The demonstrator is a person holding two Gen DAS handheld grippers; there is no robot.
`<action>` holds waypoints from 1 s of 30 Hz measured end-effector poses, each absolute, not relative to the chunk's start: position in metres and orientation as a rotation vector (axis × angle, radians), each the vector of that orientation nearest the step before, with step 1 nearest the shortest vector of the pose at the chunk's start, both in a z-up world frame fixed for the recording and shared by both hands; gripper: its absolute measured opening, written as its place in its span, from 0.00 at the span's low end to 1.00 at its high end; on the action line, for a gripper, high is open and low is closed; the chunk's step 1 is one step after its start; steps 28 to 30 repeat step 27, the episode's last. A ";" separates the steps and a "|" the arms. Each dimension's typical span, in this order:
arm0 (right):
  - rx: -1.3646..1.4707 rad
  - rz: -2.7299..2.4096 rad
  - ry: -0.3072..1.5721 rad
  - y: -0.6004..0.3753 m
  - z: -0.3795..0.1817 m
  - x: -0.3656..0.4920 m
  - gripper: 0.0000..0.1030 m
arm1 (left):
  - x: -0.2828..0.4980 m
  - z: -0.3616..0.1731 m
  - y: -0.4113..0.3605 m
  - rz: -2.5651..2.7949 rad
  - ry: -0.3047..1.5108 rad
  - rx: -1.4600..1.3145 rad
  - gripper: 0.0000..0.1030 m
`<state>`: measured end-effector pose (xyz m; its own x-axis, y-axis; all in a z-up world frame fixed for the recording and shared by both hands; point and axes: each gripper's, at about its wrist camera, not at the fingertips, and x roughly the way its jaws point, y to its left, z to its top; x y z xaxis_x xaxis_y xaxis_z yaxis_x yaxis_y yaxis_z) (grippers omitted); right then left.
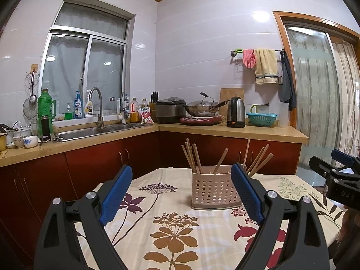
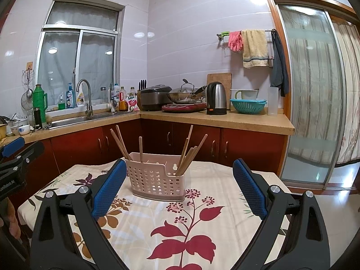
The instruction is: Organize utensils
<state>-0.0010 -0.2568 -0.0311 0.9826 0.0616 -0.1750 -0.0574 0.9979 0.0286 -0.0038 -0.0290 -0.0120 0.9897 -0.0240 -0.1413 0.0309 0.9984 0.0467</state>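
Observation:
A beige perforated utensil holder (image 1: 214, 190) stands on the flowered tablecloth (image 1: 175, 229), with several wooden chopsticks (image 1: 193, 157) upright and leaning in its compartments. It also shows in the right wrist view (image 2: 155, 180) with the chopsticks (image 2: 189, 155). My left gripper (image 1: 182, 173) is open and empty, held above the table in front of the holder. My right gripper (image 2: 180, 168) is open and empty, a little back from the holder. Each gripper shows at the edge of the other's view: the right one (image 1: 337, 171), the left one (image 2: 15, 155).
The table's far edge (image 2: 225, 164) faces red cabinets (image 2: 195, 144) under a counter with a sink (image 1: 90, 132), kettle (image 1: 235, 112), wok (image 1: 202, 109) and teal colander (image 1: 262, 119). A glass sliding door (image 2: 315, 90) is at the right.

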 end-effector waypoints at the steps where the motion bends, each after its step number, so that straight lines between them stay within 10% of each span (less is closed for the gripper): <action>1: 0.023 0.060 0.177 -0.257 -0.031 -0.001 0.90 | -0.003 -0.012 -0.029 -0.027 0.142 0.049 0.85; 30: 0.021 0.044 0.228 -0.268 -0.052 0.017 0.90 | 0.039 -0.038 -0.024 0.034 0.261 0.028 0.93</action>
